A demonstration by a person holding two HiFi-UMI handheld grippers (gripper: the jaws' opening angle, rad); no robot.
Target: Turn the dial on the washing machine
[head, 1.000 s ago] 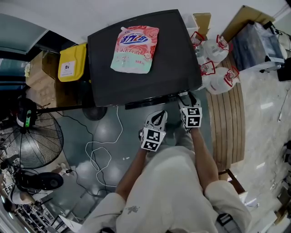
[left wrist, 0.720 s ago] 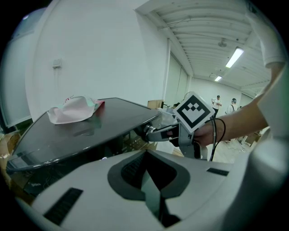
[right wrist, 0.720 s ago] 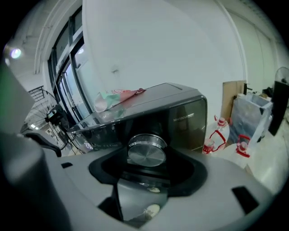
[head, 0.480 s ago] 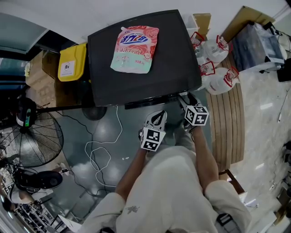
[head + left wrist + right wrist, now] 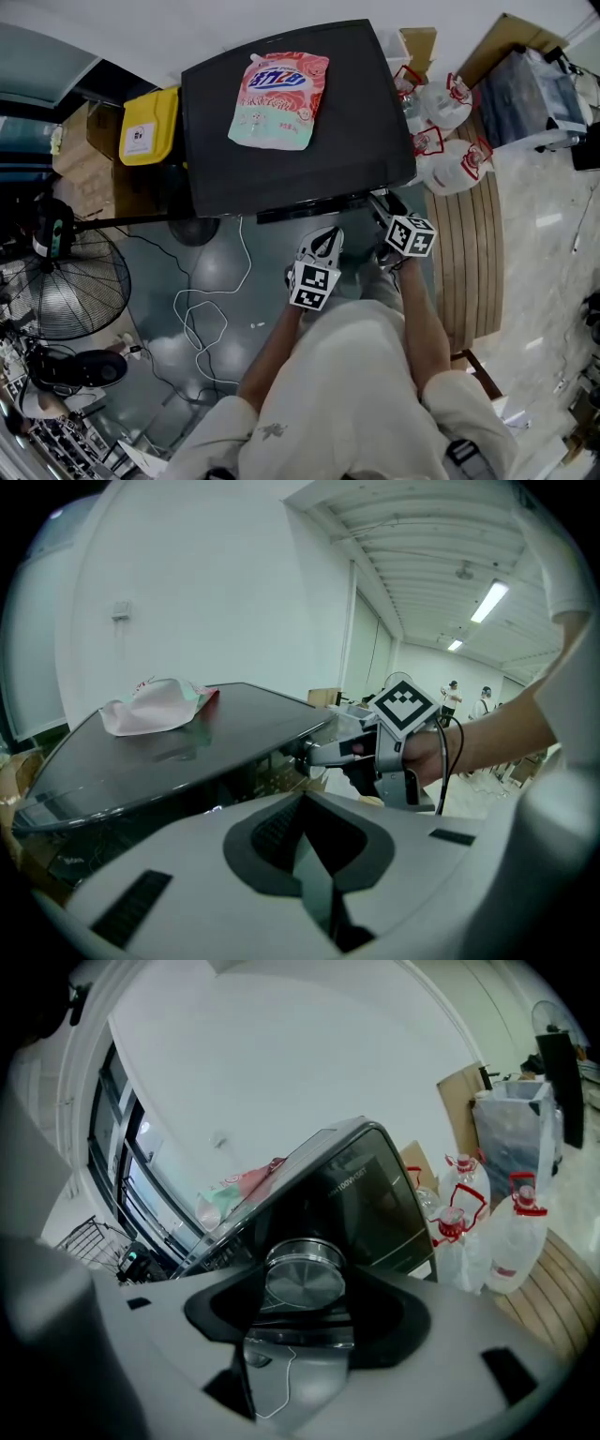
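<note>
Your right gripper has rolled since a second ago. Its marker cube then faced your head camera squarely; it now sits tilted, with one corner swung out toward the jugs. The hand has not slid along the washer. Your left gripper has kept its place and its angle.

Find the dial in your right gripper view. It is a round brushed-metal knob on the washer's front panel, near the right-hand corner. It is tucked under the front lip of the dark top, so your head view does not show it. Your right jaws are closed on it, one on each side of its rim.

Your left jaws are pressed together with nothing between them. That gripper hangs just left of the right one, in front of the washer's front and clear of it, tips angled down.

On the washer's top, toward the back, a pink and green pouch lies flat. A yellow bin stands against the washer's left side, and the jugs are clustered at its right. A white cable loops across the floor ahead of your left arm, and a fan stands further left.
</note>
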